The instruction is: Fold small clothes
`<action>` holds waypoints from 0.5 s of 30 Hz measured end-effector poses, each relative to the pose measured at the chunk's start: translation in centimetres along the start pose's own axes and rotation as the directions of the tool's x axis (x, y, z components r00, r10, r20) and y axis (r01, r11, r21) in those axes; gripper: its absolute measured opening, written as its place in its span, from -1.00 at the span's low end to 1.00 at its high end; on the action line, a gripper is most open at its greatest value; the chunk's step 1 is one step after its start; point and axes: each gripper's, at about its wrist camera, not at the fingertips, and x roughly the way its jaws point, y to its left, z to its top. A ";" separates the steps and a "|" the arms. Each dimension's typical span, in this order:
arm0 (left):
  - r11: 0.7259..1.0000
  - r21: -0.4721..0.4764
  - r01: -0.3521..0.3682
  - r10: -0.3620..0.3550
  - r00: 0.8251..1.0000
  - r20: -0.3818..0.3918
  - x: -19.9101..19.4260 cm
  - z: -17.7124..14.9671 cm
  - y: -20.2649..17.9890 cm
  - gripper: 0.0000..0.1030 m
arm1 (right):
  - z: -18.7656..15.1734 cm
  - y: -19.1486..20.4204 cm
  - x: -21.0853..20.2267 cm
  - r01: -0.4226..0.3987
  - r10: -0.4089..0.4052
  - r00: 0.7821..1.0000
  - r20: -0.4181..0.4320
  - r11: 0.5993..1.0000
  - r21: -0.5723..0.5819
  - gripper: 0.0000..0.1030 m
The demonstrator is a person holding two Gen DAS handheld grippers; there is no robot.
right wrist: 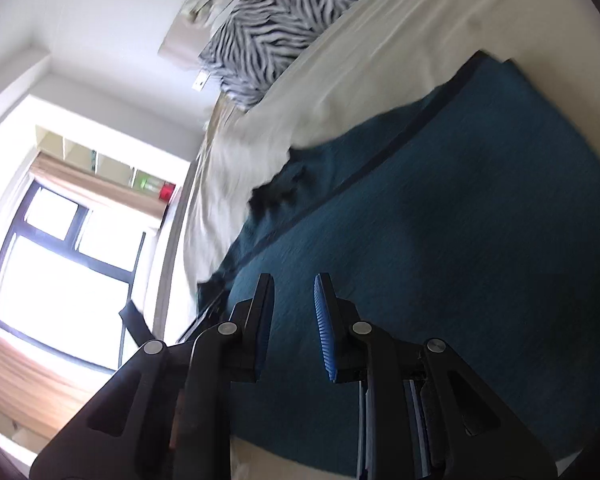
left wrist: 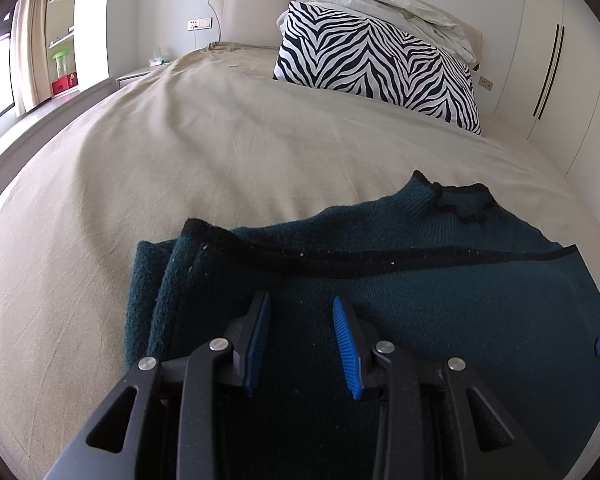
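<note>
Fig. legend. Left hand-held gripper, black w/ ribbed blue pads: jaws stood apart over the cloth, nothing pinched betw. them, i.e. released. Right hand-held gripper, same build, view rolled sideways & motion-blurred: jaws parted by a narrower gap, no fabric seen betw. the pads; also released, though the blur left some doubt.

Beneath both: dark teal knitted sweater w/ black edging, lying flat on the beige bed sheet, near the bed's foot. One side appeared already folded inward, giving doubled layers at the left edge; black-trimmed collar pointed toward the headboard. A zebra-striped pillow & a crumpled pale duvet lay well apart, at the head of the bed.

Handling (judged): knit looked soft, limp, fairly light, not slippery; ribbed pads should bite well. It would sag & stretch if lifted by one point. Best hold prob. at the black-trimmed edges or corners, one gripper per corner, catching all layers.
</note>
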 end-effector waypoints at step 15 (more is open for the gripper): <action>1.000 0.003 0.000 0.000 1.000 0.009 -0.1 -0.2 -0.2 -0.31 | -6.3 -3.5 0.6 -0.144 0.147 0.988 -0.054 0.988 0.061 -0.16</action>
